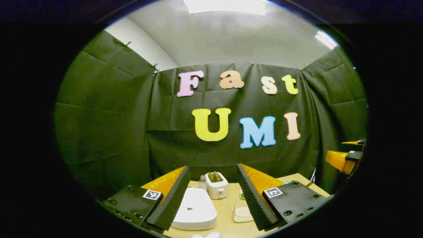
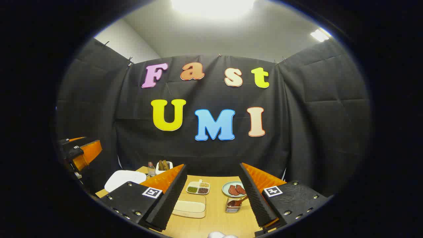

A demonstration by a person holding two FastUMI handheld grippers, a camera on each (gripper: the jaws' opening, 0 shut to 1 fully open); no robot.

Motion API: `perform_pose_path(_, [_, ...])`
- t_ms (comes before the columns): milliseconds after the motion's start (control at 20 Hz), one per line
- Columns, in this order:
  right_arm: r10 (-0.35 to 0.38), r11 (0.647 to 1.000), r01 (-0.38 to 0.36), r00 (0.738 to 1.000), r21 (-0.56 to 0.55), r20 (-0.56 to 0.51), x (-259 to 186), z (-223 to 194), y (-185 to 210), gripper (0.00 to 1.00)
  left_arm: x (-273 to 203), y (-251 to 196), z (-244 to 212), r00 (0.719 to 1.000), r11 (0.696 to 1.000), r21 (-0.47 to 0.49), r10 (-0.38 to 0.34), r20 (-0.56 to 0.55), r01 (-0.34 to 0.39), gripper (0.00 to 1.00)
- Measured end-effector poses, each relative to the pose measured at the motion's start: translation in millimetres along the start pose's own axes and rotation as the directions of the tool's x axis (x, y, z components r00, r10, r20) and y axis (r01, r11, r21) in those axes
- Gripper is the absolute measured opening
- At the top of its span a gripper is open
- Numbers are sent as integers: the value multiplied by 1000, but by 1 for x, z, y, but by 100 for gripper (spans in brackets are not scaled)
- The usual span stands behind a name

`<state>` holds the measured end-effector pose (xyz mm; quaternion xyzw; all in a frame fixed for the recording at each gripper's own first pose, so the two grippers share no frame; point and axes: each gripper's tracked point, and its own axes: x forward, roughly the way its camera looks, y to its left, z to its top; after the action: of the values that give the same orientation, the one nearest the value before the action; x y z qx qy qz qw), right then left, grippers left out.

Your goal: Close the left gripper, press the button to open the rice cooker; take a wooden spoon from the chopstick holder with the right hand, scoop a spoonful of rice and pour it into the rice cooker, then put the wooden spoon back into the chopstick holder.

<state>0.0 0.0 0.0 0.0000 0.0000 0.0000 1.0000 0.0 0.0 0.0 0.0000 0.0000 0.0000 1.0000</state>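
Left gripper view looks level across the desk, its own left tongs spread wide and empty, ridged pads framing the scene. From left to right between them sit the rice cooker, a smooth white rounded shell with its lid down and a small dark mark near the front, then a little bottle, a glossy white toaster with two slices standing in it, and a pale flat container. At the far right edge the other tongs show, held high. Right gripper view has the right tongs likewise released and holding nothing; left to right lie the cooker's white lid, a cream rectangular tray, a divided dish of grains, the wire-look chopstick holder with the wooden spoon leaning out of it, and a round plate of reddish pieces. By my reading the task has not begun: the first step is in hand, so the left tongs need clenching, then lowering onto the cooker's button, whose exact spot I cannot tell from here.
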Motion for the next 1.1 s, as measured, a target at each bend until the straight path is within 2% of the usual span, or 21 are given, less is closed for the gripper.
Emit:
perform_pose_path(550, [-15, 1000, 15, 1000, -12, -19, 6, -5, 2, 96, 15, 12, -2, 1000, 1000, 2, 15, -15, -15, 99])
perform_pose_path(800, [-19, 1000, 18, 999, -18, -29, 9, -8, 1, 98, 19, 16, -4, 999, 1000, 3, 21, -26, -21, 95])
perform_pose_path(850, [-19, 1000, 19, 999, -20, -32, 9, -10, 2, 96, 18, 17, -3, 1000, 1000, 2, 21, -23, -21, 94])
perform_pose_path(950, [-21, 1000, 21, 999, -23, -38, 11, -11, 2, 99, 22, 19, -5, 999, 1000, -5, 15, -28, -15, 93])
perform_pose_path(1000, [-24, 999, 23, 999, -25, -44, 11, -12, 2, 96, 22, 19, -9, 999, 1000, -10, 10, -43, -11, 92])
perform_pose_path(1050, [-23, 999, 22, 999, -26, -47, 10, -14, 2, 99, 23, 20, -12, 998, 1000, -13, 14, -60, -14, 92])
perform_pose_path(1100, [-23, 999, 22, 998, -27, -50, 10, -15, 3, 96, 28, 25, -21, 996, 999, -12, 34, -85, -36, 70])
